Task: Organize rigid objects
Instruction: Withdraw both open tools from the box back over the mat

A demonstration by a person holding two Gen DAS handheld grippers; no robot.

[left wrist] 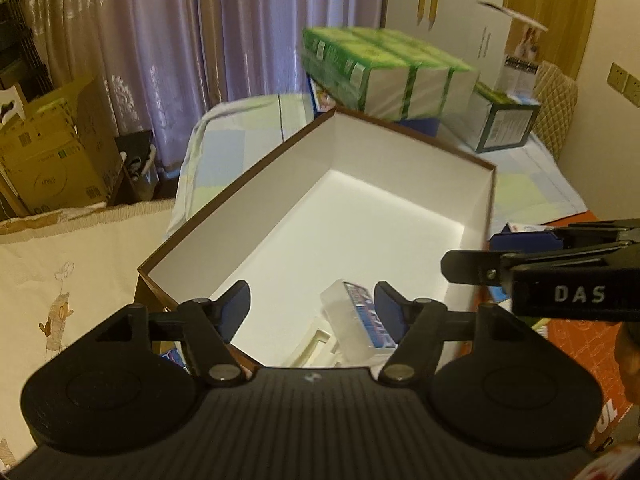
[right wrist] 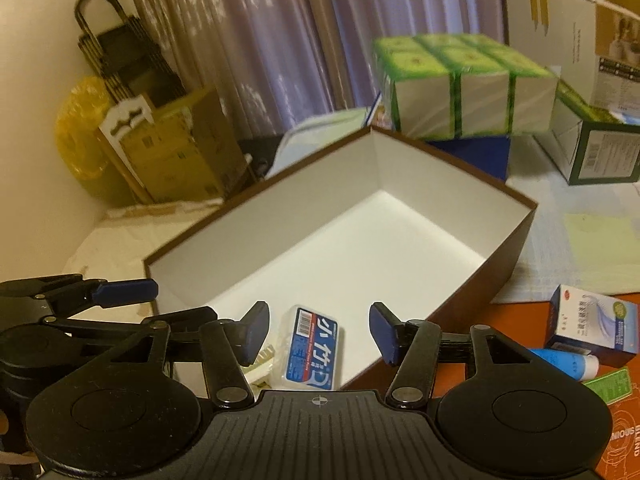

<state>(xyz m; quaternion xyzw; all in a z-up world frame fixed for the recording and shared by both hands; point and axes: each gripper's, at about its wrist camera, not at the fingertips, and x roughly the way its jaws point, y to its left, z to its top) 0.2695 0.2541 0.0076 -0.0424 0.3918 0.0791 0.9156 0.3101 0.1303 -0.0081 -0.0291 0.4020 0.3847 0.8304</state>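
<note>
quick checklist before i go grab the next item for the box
1. Right hand-held gripper free: ok, jaws open, nothing between them.
2. Left hand-held gripper free: ok, jaws open and holding nothing.
3. Room in the brown box: ok, most of its white floor is bare.
4. Last item placed: ok, the clear case with the blue label lies flat inside the box, near corner.
5. Next item in sight: ok, a small white and blue carton and a blue tube lie on the orange surface right of the box.
6. Carton's contents or weight: cannot tell.
</note>
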